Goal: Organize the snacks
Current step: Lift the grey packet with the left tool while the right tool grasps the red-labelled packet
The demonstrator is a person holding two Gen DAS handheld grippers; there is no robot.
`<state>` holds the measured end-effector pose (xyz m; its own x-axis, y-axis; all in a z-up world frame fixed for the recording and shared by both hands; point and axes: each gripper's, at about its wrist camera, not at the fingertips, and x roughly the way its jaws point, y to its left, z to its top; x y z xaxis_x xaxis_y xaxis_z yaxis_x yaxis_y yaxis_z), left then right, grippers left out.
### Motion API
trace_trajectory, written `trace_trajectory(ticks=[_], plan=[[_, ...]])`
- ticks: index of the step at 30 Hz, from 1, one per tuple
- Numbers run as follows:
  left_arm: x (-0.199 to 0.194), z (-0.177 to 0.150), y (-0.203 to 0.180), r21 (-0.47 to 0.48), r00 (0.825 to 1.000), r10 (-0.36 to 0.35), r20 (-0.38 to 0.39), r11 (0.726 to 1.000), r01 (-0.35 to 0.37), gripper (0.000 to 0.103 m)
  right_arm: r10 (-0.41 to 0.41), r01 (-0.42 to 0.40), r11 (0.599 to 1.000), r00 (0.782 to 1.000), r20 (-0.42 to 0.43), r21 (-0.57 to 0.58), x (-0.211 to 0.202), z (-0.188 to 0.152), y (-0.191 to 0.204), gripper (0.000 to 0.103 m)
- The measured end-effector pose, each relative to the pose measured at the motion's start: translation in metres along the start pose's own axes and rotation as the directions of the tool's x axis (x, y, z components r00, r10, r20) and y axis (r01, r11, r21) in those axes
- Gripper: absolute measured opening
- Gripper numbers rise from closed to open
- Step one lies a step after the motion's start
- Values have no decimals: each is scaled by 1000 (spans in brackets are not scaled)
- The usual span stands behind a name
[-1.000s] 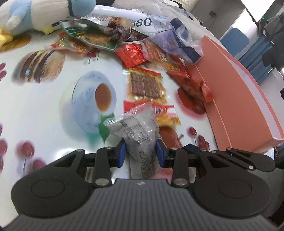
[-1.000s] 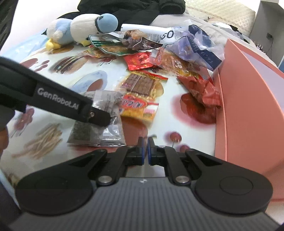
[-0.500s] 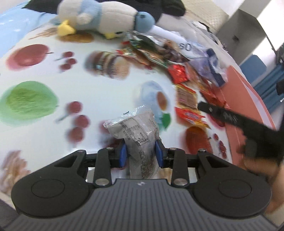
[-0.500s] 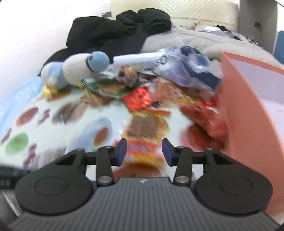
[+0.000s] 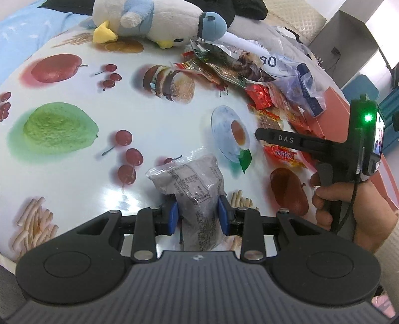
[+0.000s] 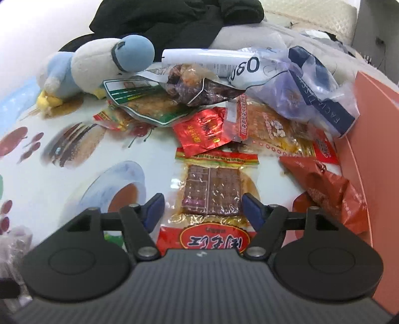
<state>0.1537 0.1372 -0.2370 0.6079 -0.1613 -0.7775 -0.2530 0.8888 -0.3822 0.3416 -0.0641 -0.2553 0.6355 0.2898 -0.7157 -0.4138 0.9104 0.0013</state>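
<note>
My left gripper [image 5: 198, 216] is shut on a clear packet of dark grainy snack [image 5: 193, 187] and holds it over the near left of the printed tablecloth [image 5: 74, 82]. My right gripper [image 6: 203, 208] is open, its jaws either side of a clear packet with a brown square snack [image 6: 212, 192]; it also shows in the left wrist view [image 5: 286, 139]. Behind lies a pile of snacks: a red foil packet [image 6: 202, 129], an orange-red packet [image 6: 331, 189], a green-edged bag [image 6: 147, 99].
A salmon-pink box [image 6: 374, 154] stands along the right edge. A plush penguin [image 6: 99, 64] lies at the back left. A clear plastic bag with blue print [image 6: 314, 87] sits at the back right, black clothing [image 6: 179, 17] behind it.
My left gripper swung left and back with the packet, away from the pile. My right gripper opened and moved forward over the brown-square packet.
</note>
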Motion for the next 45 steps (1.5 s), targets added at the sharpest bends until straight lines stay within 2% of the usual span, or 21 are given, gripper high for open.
trace_trajectory(ticks=[4, 5, 8, 11, 18, 19, 20, 21, 25, 29, 32, 34, 36, 38, 42, 45], plan=[[1, 0, -4, 5, 1000, 9, -2, 1000, -9, 37, 0, -1, 1000, 1000, -15, -29, -5, 0, -1, 62], [1, 0, -5, 2, 1000, 14, -4, 1000, -14, 37, 1, -2, 1000, 1000, -20, -28, -8, -1, -2, 51], [2, -1, -14, 10, 1000, 27, -13, 1000, -26, 37, 27, -27, 1000, 999, -32, -5, -19, -7, -9, 51], [1, -6, -26, 24, 999, 49, -19, 999, -48, 37, 32, -33, 998, 999, -28, -53, -34, -23, -6, 51], [0, -19, -59, 75, 996, 86, -33, 994, -84, 37, 91, -93, 992, 995, -31, -80, -83, -65, 7, 50], [0, -21, -62, 84, 996, 90, -30, 993, -87, 37, 95, -97, 992, 995, -32, -75, -89, -70, 7, 44], [-1, -23, -64, 93, 995, 92, -28, 992, -89, 37, 106, -108, 992, 994, -29, -72, -96, -75, 8, 26], [-1, -25, -66, 101, 995, 92, -26, 991, -89, 37, 123, -124, 990, 992, -30, -69, -102, -81, 9, 24], [0, -27, -67, 105, 996, 80, -32, 992, -76, 37, 113, -114, 992, 993, -22, -61, -114, -100, 11, 24], [-1, -26, -59, 88, 997, 75, -29, 993, -72, 37, 134, -133, 991, 991, 1, -29, -123, -103, 8, 25], [0, -29, -50, 63, 998, 59, -32, 996, -57, 37, 129, -127, 989, 992, 16, -75, -130, -101, 14, 25], [-1, -31, -45, 46, 998, 49, -27, 998, -48, 37, 132, -129, 986, 991, 22, -103, -134, -96, 18, 28], [-3, -32, -44, 39, 999, 47, -23, 998, -46, 37, 156, -152, 983, 987, 32, -106, -136, -89, 19, 37], [-3, -34, -44, 47, 999, 44, -17, 998, -44, 37, 167, -161, 981, 985, 47, -111, -135, -80, 19, 63], [-3, -37, -43, 48, 999, 41, -5, 998, -41, 37, 169, -155, 979, 980, 103, -133, -128, -70, 11, 68], [-3, -36, -44, 56, 999, 44, -15, 997, -43, 37, 153, -142, 983, 984, 93, -112, -111, -68, 0, 80]])
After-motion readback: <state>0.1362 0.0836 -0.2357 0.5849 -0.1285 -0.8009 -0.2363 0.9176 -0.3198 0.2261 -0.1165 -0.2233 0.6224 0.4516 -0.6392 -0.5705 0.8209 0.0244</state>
